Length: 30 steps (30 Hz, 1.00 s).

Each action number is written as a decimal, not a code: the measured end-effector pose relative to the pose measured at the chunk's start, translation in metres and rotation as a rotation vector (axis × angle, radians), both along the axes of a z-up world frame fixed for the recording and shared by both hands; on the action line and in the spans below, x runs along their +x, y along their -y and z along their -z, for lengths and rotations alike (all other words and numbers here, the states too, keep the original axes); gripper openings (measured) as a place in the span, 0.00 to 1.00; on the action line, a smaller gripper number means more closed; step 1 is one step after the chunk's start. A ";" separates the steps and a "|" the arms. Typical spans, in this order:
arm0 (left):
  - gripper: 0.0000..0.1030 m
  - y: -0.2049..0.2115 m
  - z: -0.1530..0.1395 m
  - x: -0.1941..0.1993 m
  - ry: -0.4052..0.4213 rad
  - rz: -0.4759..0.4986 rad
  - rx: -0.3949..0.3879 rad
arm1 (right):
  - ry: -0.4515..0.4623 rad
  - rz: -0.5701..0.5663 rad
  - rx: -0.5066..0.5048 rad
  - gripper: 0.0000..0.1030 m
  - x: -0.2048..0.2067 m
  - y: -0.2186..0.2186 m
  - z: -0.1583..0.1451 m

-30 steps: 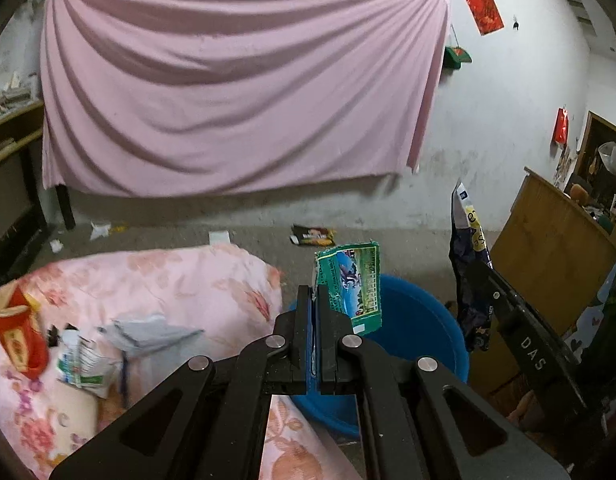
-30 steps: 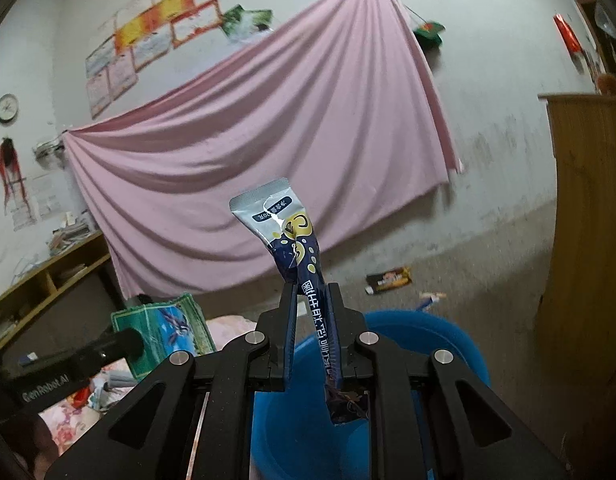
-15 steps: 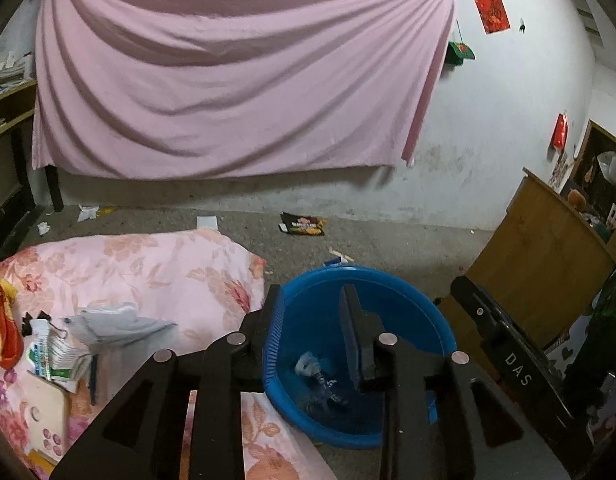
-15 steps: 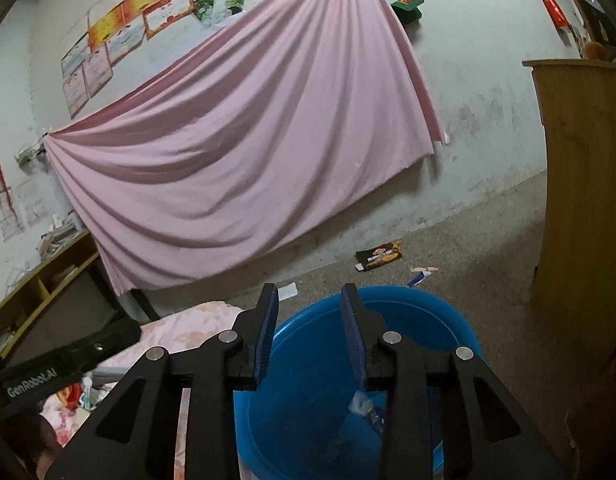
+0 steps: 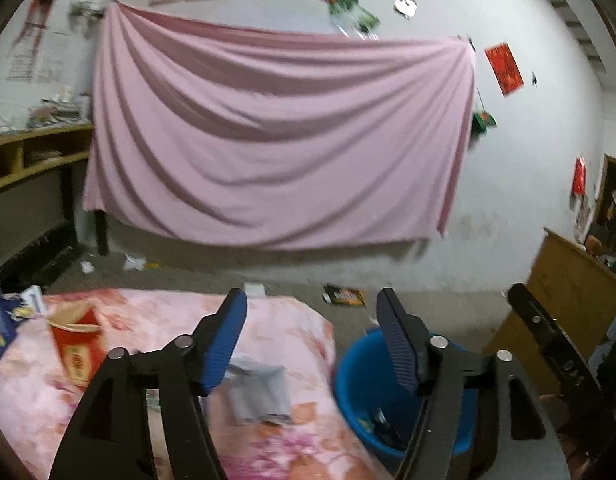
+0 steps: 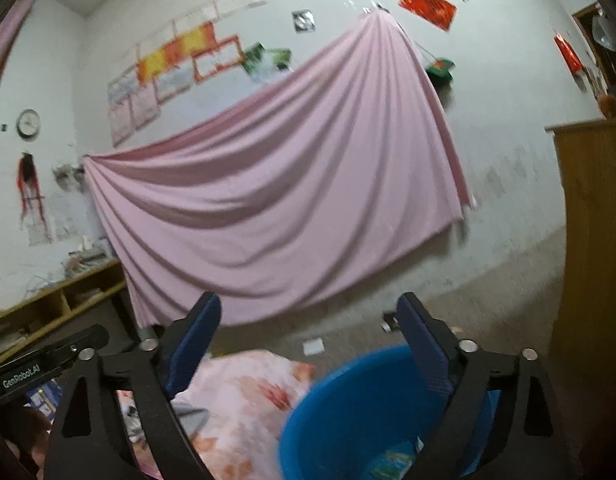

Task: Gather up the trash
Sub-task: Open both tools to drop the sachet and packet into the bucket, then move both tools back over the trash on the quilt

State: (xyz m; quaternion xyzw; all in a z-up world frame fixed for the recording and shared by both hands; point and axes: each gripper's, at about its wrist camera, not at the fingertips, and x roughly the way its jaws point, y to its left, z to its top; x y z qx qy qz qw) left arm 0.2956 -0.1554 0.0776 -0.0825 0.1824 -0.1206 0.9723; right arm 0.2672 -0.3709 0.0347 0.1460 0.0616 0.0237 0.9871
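Where both pinched wrappers a second ago, left hand-held gripper [image 5: 311,316] spread, right hand-held gripper [image 6: 308,320] spread (empty), wrappers in blue basin [image 6: 331,412].

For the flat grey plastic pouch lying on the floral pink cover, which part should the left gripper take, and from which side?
Probably the near edge of the flat grey plastic pouch, which looks slightly raised off the floral pink cover. It lies flat, so the open left gripper would best come from above, tilted, one finger sliding under that edge. Blur hides finer detail.
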 end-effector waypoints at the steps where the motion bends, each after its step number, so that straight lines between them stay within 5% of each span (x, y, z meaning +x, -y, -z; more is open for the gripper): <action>1: 0.72 -0.007 -0.001 -0.003 0.012 -0.014 0.001 | 0.018 -0.003 -0.003 0.98 -0.002 -0.005 -0.002; 5: 0.98 -0.043 -0.006 -0.024 0.099 -0.093 -0.030 | 0.097 -0.029 -0.014 1.00 -0.010 -0.027 -0.010; 19: 0.98 -0.129 0.010 -0.070 0.172 -0.300 0.031 | 0.166 -0.158 -0.149 1.00 -0.009 -0.121 -0.011; 30: 0.98 -0.175 0.045 -0.077 0.108 -0.354 0.027 | 0.011 -0.257 -0.263 1.00 0.016 -0.169 0.014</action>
